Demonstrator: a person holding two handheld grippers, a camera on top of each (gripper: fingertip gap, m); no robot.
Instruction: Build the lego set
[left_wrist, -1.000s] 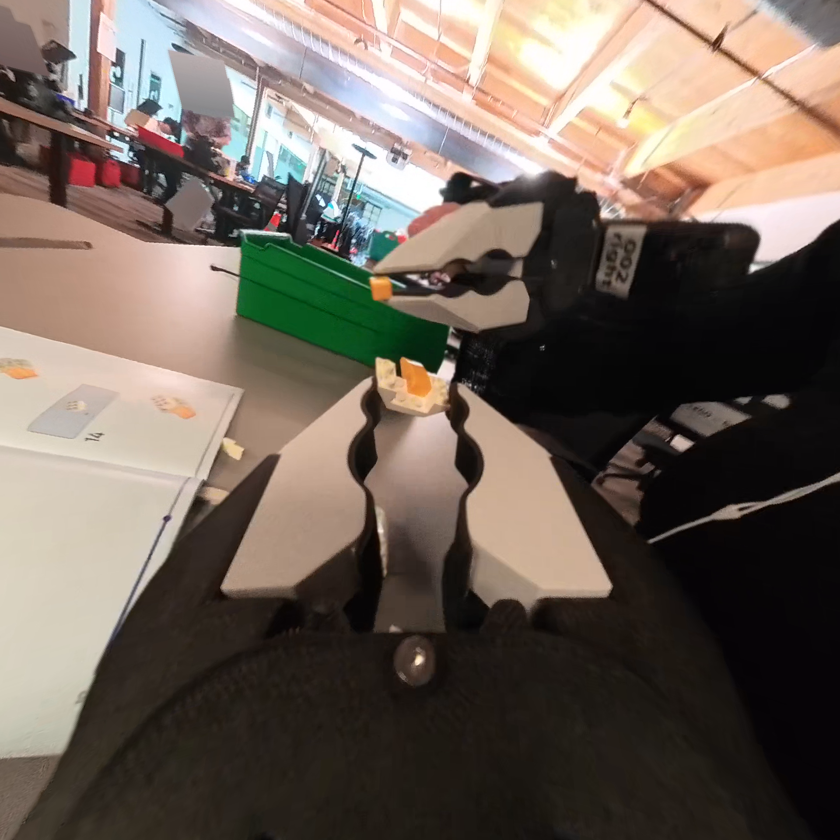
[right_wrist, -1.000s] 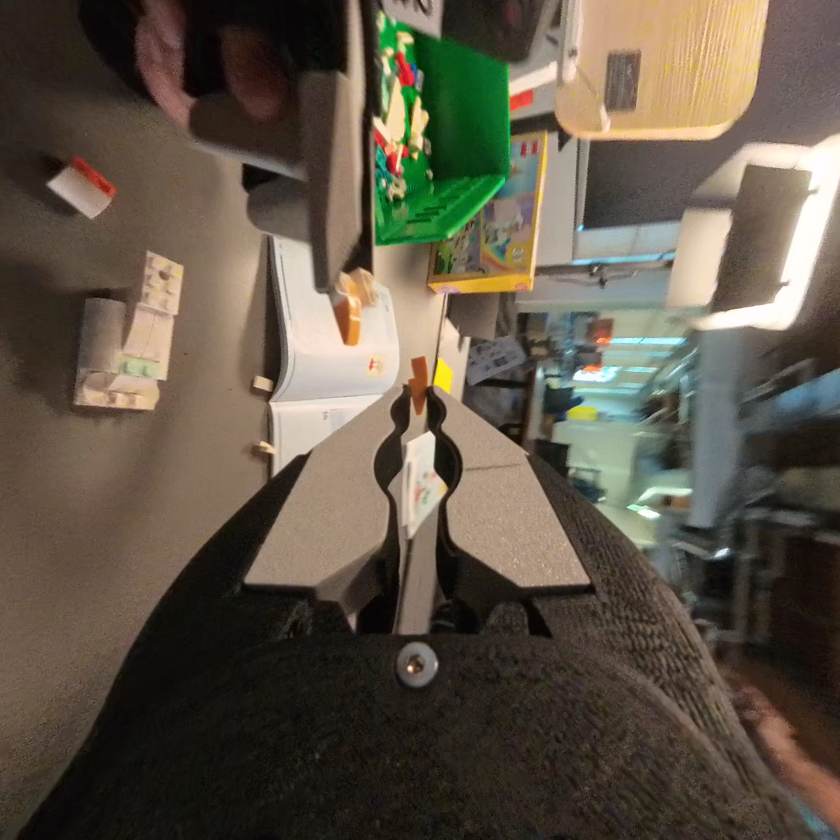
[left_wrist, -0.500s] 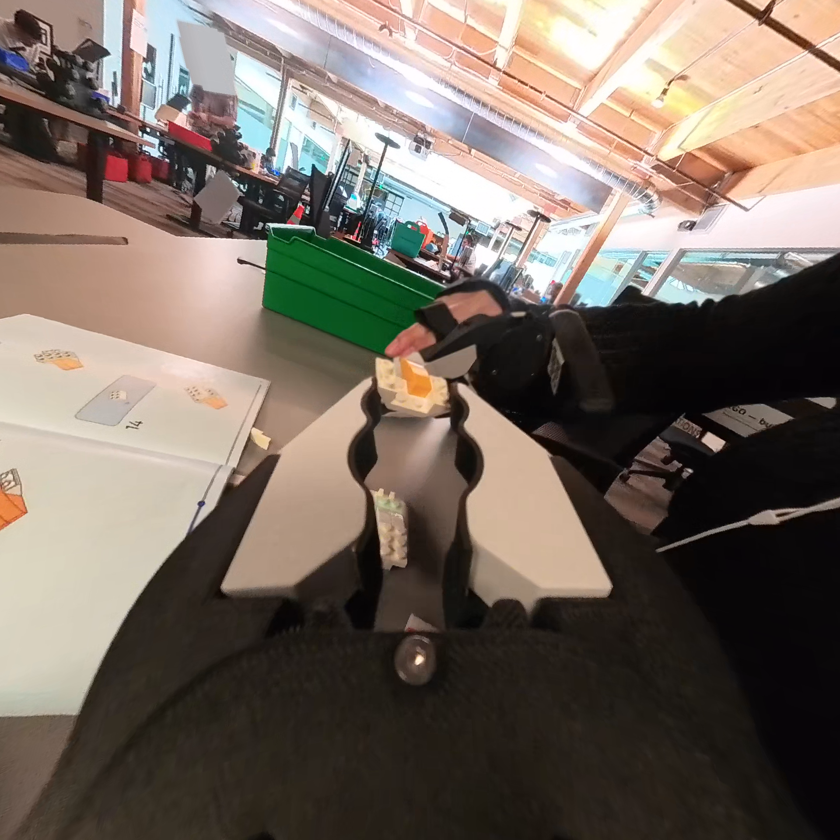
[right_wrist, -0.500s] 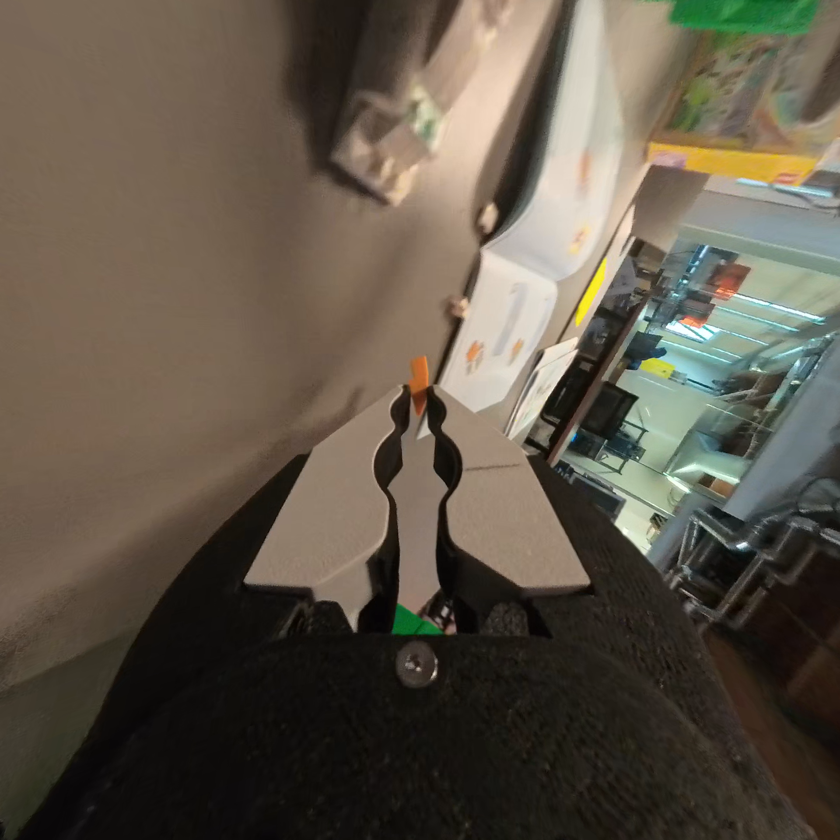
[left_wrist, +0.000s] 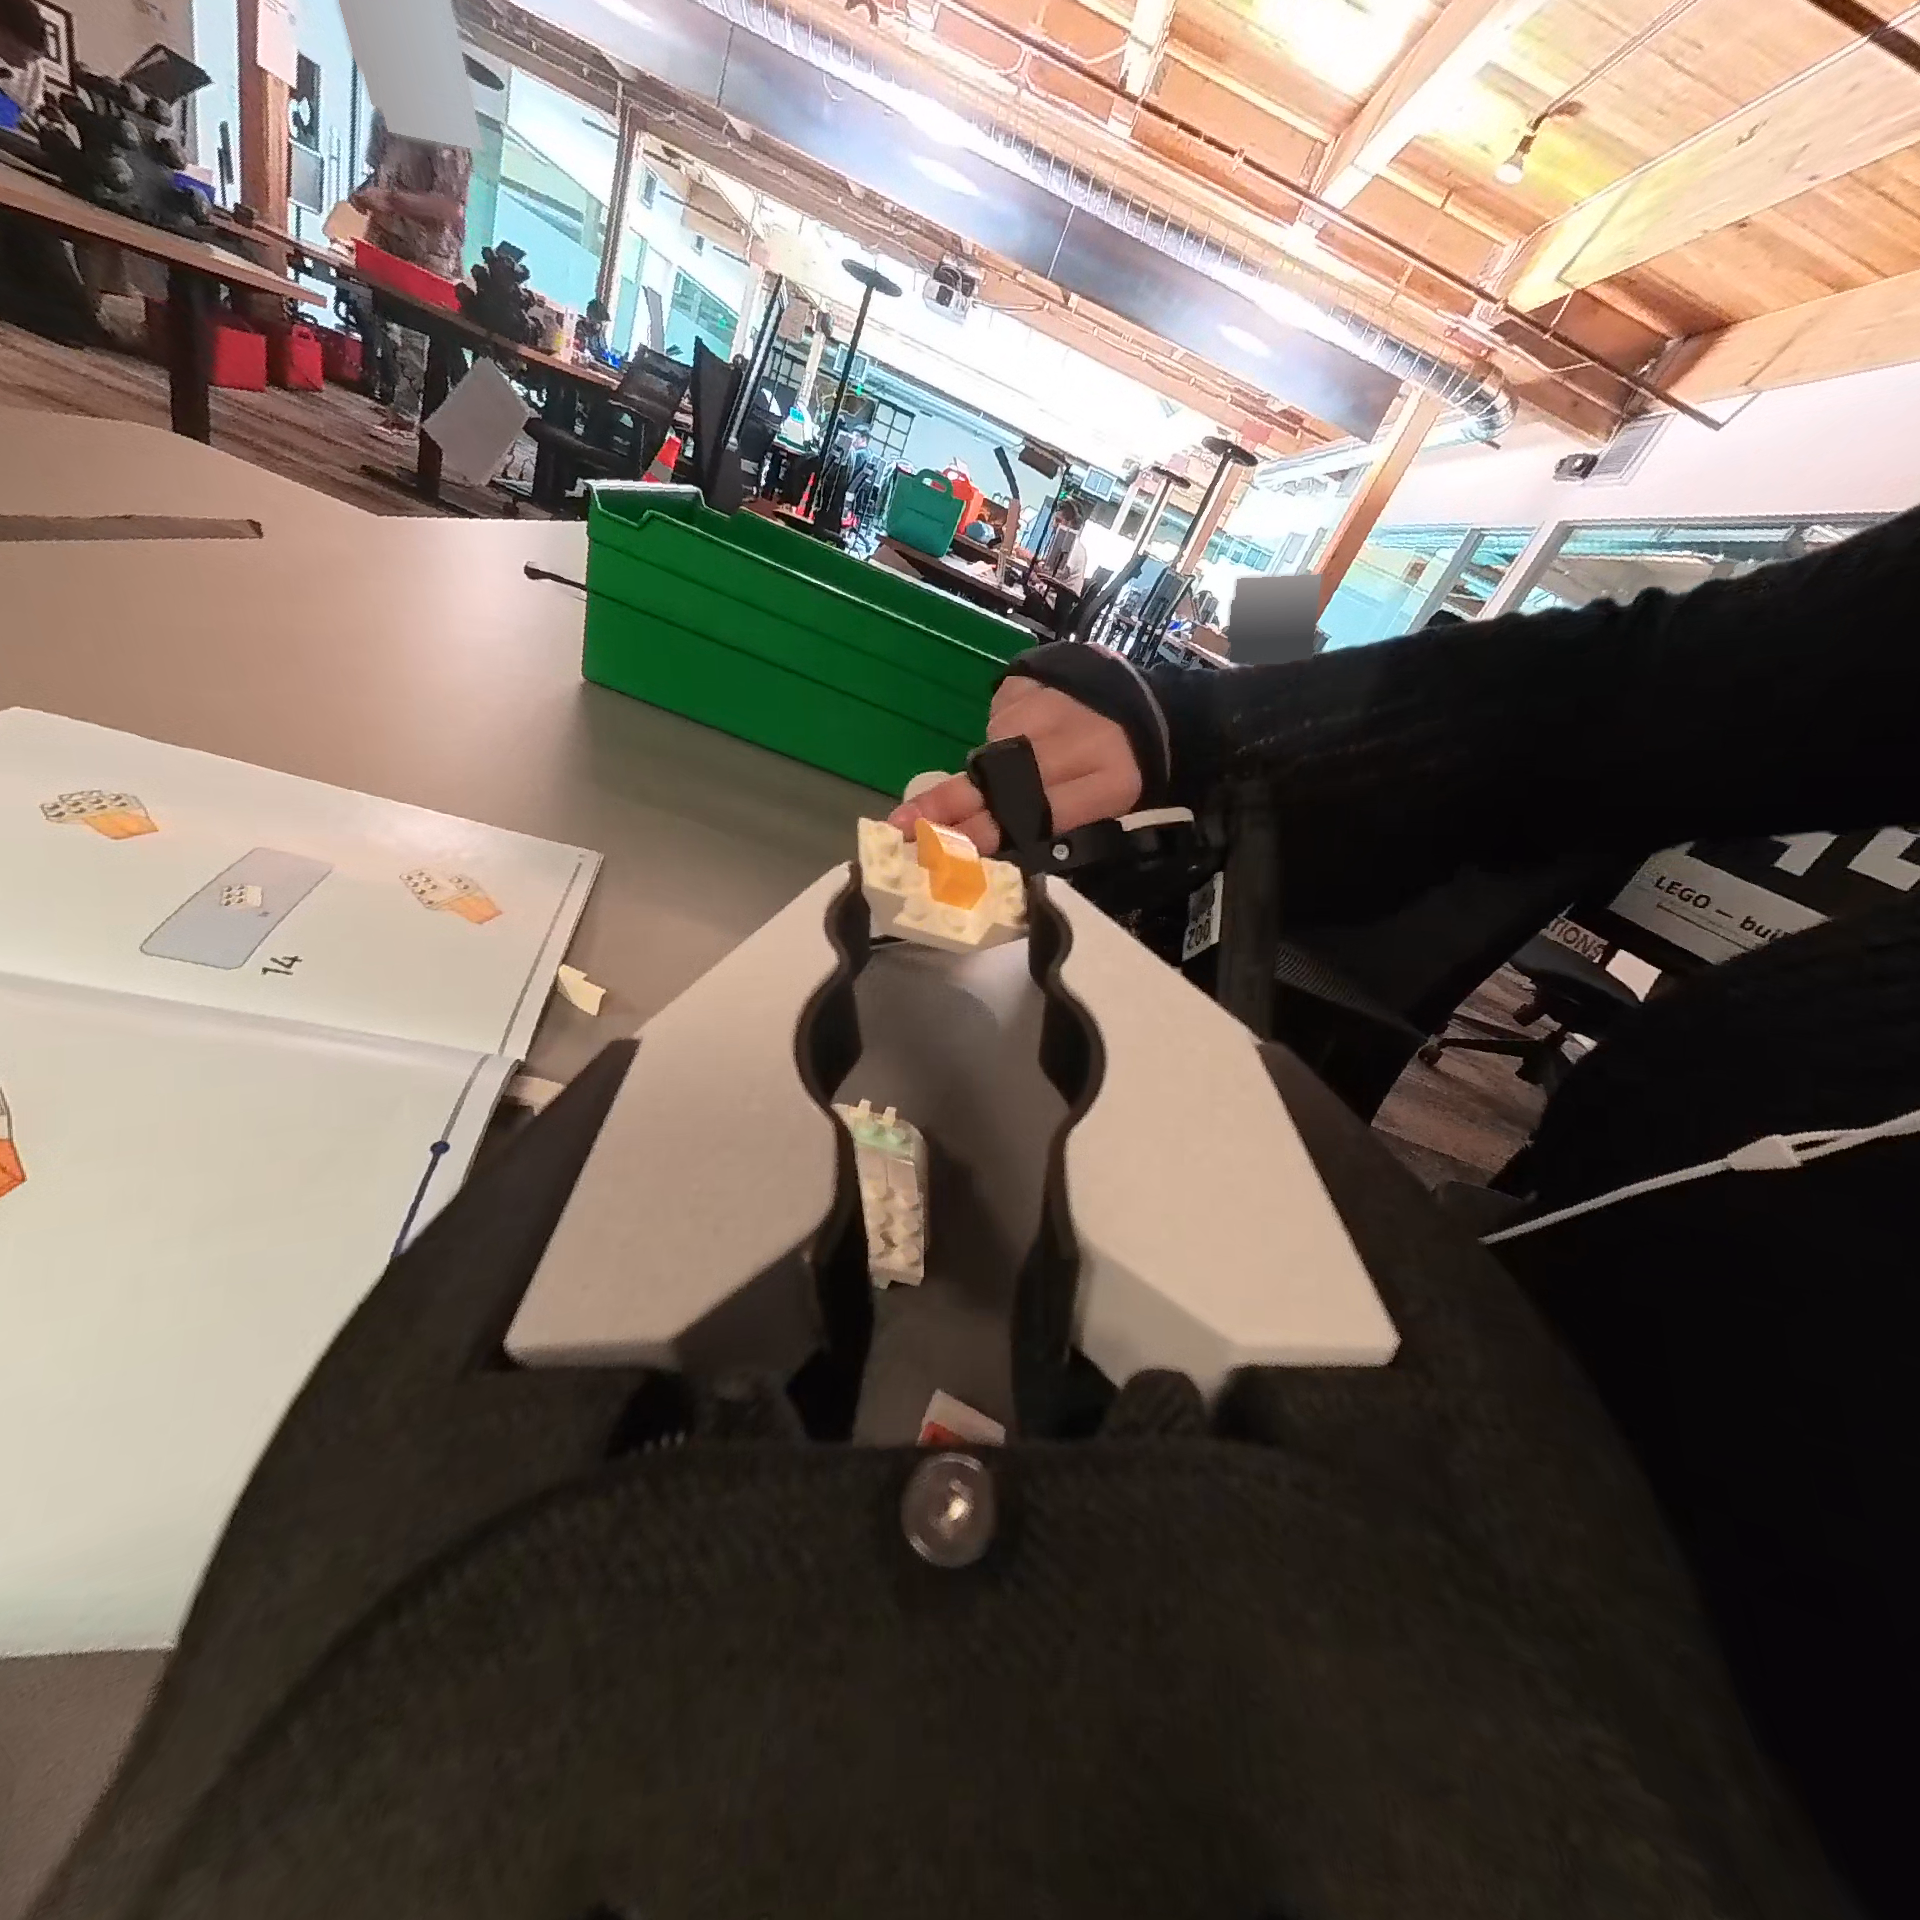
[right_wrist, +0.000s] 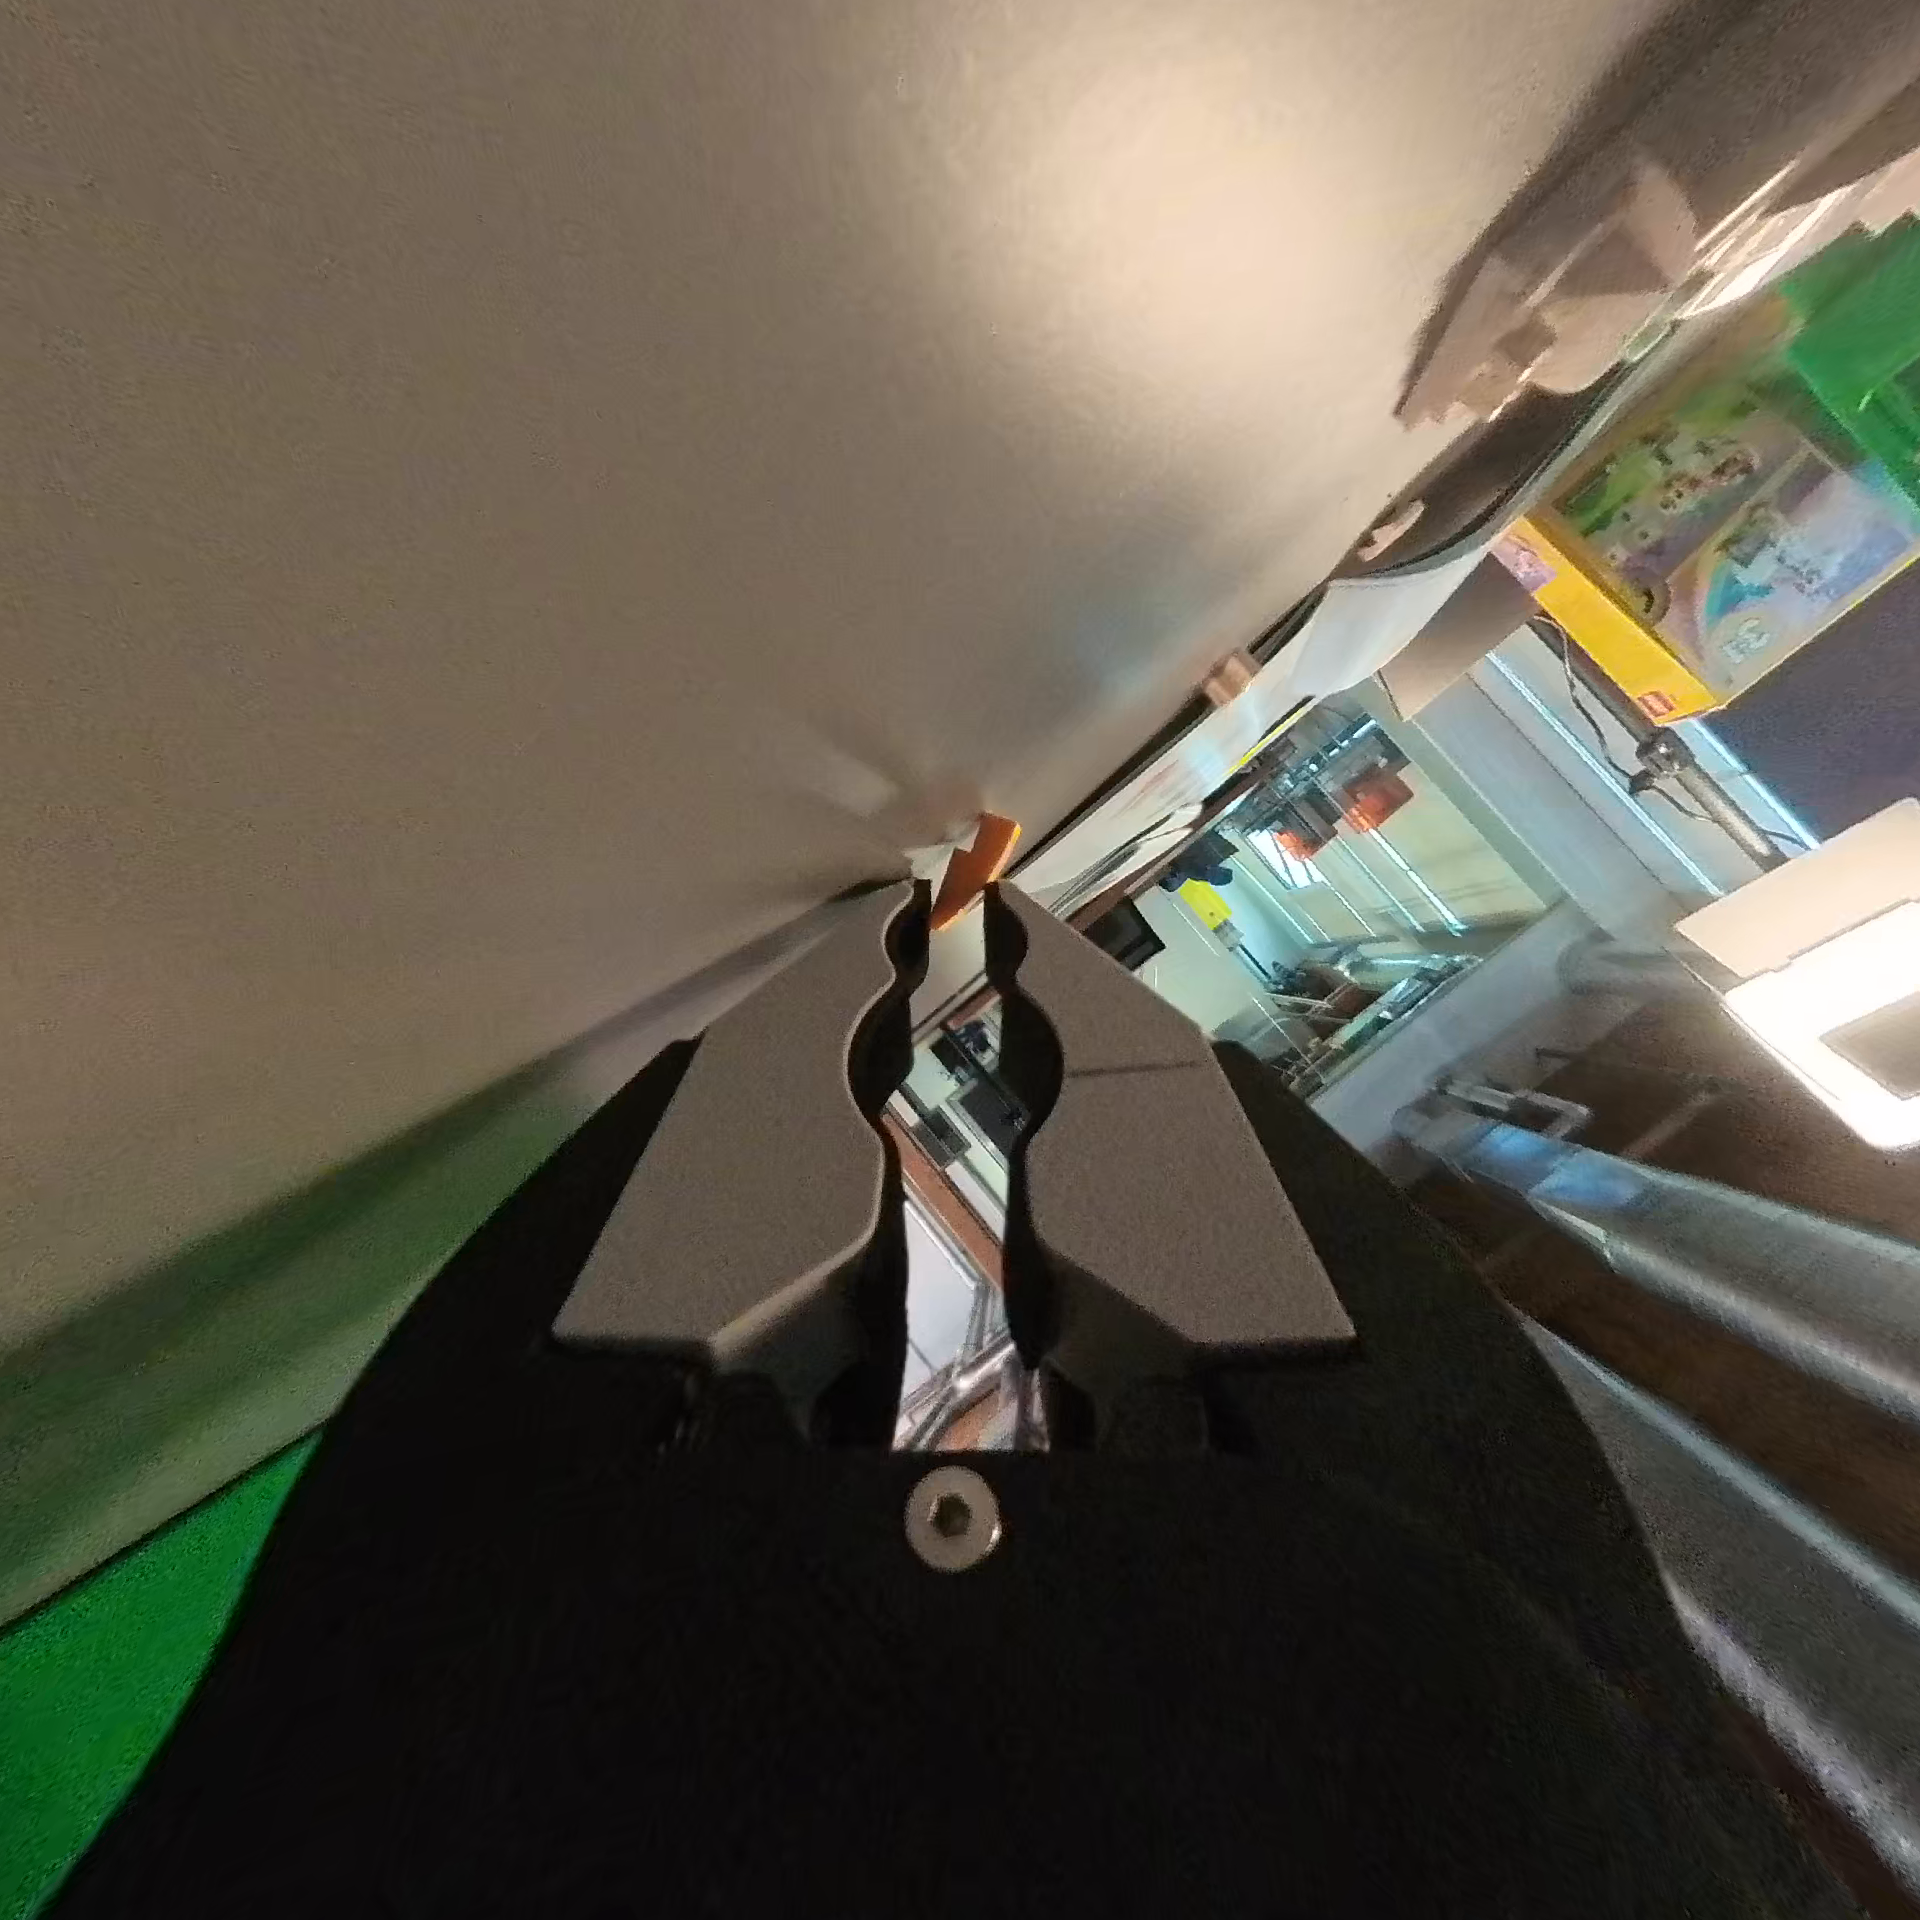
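Note:
My left gripper (left_wrist: 940, 909) is shut on a small white lego assembly (left_wrist: 914, 899) with an orange slope brick (left_wrist: 951, 868) on top, held above the grey table (left_wrist: 312, 623). A white and mint lego build (left_wrist: 891, 1195) lies on the table, seen between my fingers. My right gripper (right_wrist: 956, 883) is shut on a small orange piece (right_wrist: 971, 868), with its tips very close to the table (right_wrist: 623, 416). In the left wrist view the hand on the right gripper (left_wrist: 1060, 748) is just behind the assembly, and that gripper's tips are hidden.
An open instruction booklet (left_wrist: 208, 987) lies at the left with a small cream piece (left_wrist: 582, 987) beside it. A green bin (left_wrist: 769, 644) stands farther back. The right wrist view shows a yellow lego box (right_wrist: 1766, 540) and a blurred white build (right_wrist: 1538, 343). One gripper's finger ends stand about 20 cm off the other's.
My right gripper has swung down from above the held assembly to just above the table, still holding the orange piece. My left gripper has kept its hold and tilted slightly.

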